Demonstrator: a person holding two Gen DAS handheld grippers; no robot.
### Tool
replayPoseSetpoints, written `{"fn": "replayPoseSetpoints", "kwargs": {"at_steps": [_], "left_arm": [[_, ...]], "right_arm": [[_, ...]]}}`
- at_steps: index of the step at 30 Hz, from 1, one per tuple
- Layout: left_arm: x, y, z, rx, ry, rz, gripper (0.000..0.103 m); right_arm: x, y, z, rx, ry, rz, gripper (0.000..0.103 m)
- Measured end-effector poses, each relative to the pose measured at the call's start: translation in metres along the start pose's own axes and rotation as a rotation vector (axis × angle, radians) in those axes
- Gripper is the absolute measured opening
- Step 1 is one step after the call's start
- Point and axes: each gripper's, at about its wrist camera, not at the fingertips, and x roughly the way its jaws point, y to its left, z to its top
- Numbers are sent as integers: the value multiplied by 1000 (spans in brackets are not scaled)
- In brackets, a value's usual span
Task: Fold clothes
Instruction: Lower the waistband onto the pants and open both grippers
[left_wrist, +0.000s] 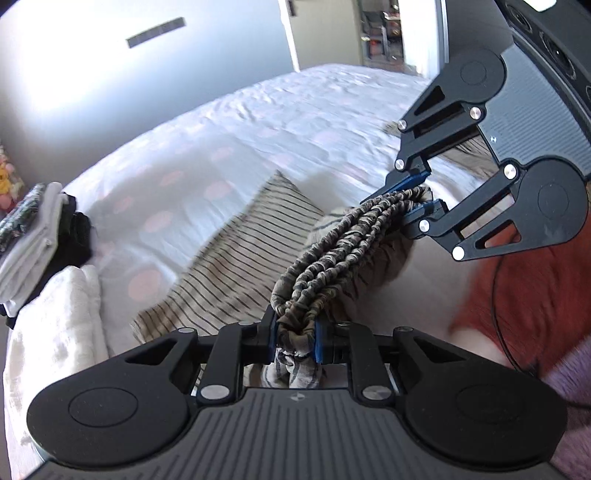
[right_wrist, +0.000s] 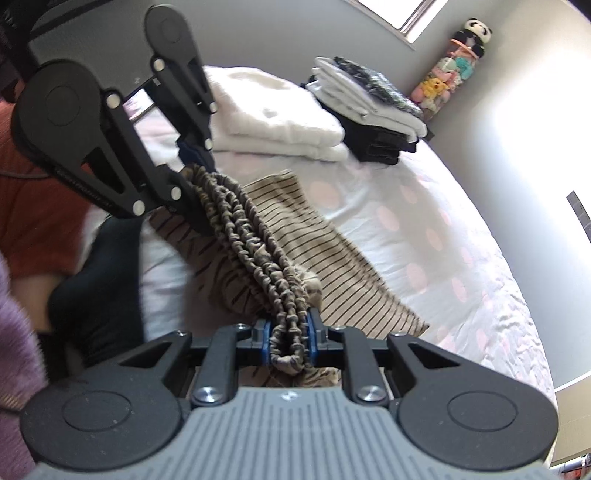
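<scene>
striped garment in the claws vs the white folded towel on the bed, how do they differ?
The striped garment is beige with dark stripes; the white folded towel is plain. The garment is bunched at its gathered band, gripped at either end by the left claw and right claw; the towel lies folded and untouched. Both are over the spotted bedspread.

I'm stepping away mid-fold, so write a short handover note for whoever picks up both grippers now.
Left gripper: shut on one end of the striped garment's waistband.
Right gripper: shut on the other end; the waistband is stretched between them.
The garment's body trails on the bed.
Done: folded stacks at the bed's edge.
Left: lay this piece flat, fold it, stack it.
</scene>
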Motion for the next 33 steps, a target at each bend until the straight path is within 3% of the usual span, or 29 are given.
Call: {"fn": "replayPoseSetpoints", "kwargs": {"at_steps": [10,21,26,30,33], "left_arm": [[66,82,23,-171,15,11,27],[159,138,-6,-393,102,-29,27],[172,149,-20,-483,97,-4,29],[156,154,-31,-576,23,22,41],[138,154,-39,-652,-21,53,56]], "right_arm": [[88,-62,30,95,-30,-41,21],[203,-88,23,214,30,-5,23],[225,-94,12,307,28,-15,37],[214,-109,1,461,-27,-28,45],[194,-120,-11,587,-75,-41,59]]}}
